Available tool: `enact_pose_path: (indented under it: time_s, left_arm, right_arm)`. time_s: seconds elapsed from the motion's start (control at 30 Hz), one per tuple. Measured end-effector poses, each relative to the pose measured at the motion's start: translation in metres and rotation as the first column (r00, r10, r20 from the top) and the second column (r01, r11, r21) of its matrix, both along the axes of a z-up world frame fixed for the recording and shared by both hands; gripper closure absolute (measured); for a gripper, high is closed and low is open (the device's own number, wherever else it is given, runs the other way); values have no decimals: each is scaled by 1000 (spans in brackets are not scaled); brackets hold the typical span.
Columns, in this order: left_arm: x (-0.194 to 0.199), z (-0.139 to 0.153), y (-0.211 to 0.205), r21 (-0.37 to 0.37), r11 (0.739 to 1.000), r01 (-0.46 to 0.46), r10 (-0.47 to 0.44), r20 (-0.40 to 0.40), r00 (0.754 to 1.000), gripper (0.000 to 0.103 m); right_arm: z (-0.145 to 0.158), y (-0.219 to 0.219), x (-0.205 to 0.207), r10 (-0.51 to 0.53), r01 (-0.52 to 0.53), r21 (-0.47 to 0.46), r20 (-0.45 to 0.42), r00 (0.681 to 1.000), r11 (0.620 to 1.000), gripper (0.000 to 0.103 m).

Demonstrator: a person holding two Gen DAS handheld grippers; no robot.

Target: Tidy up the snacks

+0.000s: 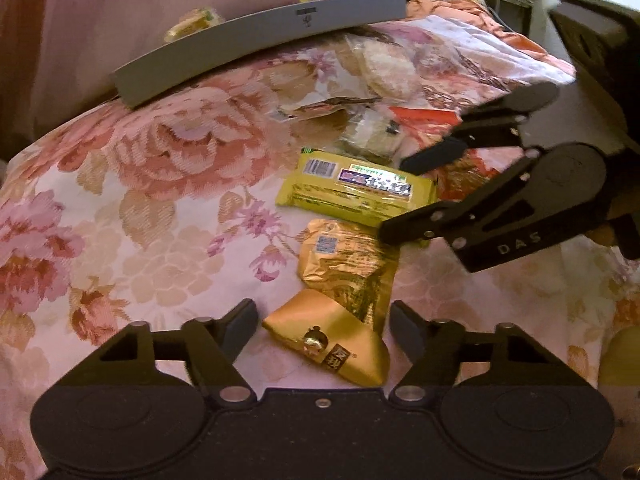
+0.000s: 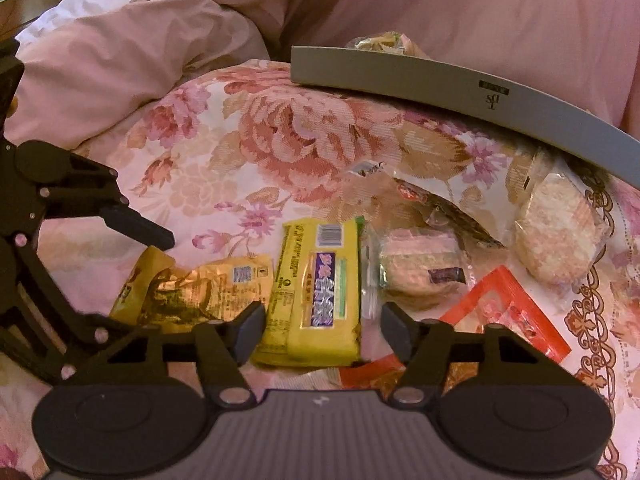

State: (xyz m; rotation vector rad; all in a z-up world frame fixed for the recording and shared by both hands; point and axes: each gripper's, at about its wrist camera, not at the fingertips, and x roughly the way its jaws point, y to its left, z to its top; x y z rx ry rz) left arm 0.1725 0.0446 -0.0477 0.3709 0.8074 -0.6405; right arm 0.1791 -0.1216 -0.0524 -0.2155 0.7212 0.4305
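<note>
Close below the left claw [image 1: 323, 326], a gold wedge-shaped packet [image 1: 328, 350] lies between its two fingers; a gap shows on both sides, so the claw is released, not grasping. Just beyond the fingertips lies a gold foil packet [image 1: 350, 264], and past that a yellow snack bar [image 1: 356, 190]. The right claw [image 1: 394, 196] reaches in from the right side, its lower finger over the near right corner of the yellow bar.

Seen from the right claw [image 2: 322, 330], the yellow snack bar [image 2: 320, 292] sits between its fingers. The right finger stands clear of it; the left finger is at the wrapper's edge, and I cannot tell if it touches. The gold foil packet [image 2: 208, 288] lies just left of the fingers, with the left claw [image 2: 132, 276] over it. To the right of the fingers lie a red packet [image 2: 500, 312] and clear-wrapped biscuits [image 2: 420, 276]. Farther ahead, a grey box [image 2: 460, 84] rests on the flowered quilt [image 2: 280, 132], with more snacks inside it.
</note>
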Motion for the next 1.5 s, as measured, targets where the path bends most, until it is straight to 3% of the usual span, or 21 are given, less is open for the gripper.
enact_pose_path:
  time_s: [0.13, 0.3, 0.43, 0.67, 0.83, 0.93, 1.0, 1.07, 1.2, 1.33, 1.5]
  left_arm:
    - [1, 3, 1, -16, 998, -65, 65, -31, 997, 40]
    - [-3, 7, -6, 4, 993, -115, 116, -60, 991, 42]
    - [-5, 9, -12, 34, 994, -102, 104, -62, 993, 41]
    - [-8, 4, -27, 114, 993, -44, 45, -4, 999, 28]
    - [-5, 2, -32, 122, 992, -27, 27, 0, 1000, 30]
    - [-4, 2, -31, 113, 993, -34, 35, -5, 999, 40]
    - [-3, 4, -29, 103, 994, -48, 49, -12, 999, 46]
    - [-2, 5, -28, 95, 993, -69, 71, -20, 997, 52]
    - [0, 8, -24, 61, 986, -156, 161, -75, 984, 52]
    - [3, 12, -24, 39, 968, -249, 252, -153, 955, 52]
    - [5, 8, -26, 25, 964, -266, 267, -147, 953, 45]
  right_arm:
    - [1, -3, -5, 4, -4, -10, -10, 1000, 1000, 50]
    - [5, -7, -17, 18, -18, -22, -17, 1000, 1000, 50]
    - [8, -14, -26, 22, -23, -24, -30, 999, 999, 50]
    - [10, -11, -31, 42, -41, -81, 18, 999, 996, 43]
    - [5, 2, -31, 79, -73, -126, 41, 996, 989, 38]
    - [2, 6, -29, 91, -84, -145, 43, 995, 986, 39]
    - [2, 6, -29, 95, -88, -144, 37, 995, 986, 49]
    - [3, 5, -29, 90, -86, -133, 27, 996, 987, 51]
    - [7, -1, -31, 72, -72, -107, -3, 997, 992, 51]
    - [12, -9, -37, 49, -53, -76, -45, 998, 996, 51]
    - [12, -9, -39, 53, -56, -74, -42, 998, 996, 46]
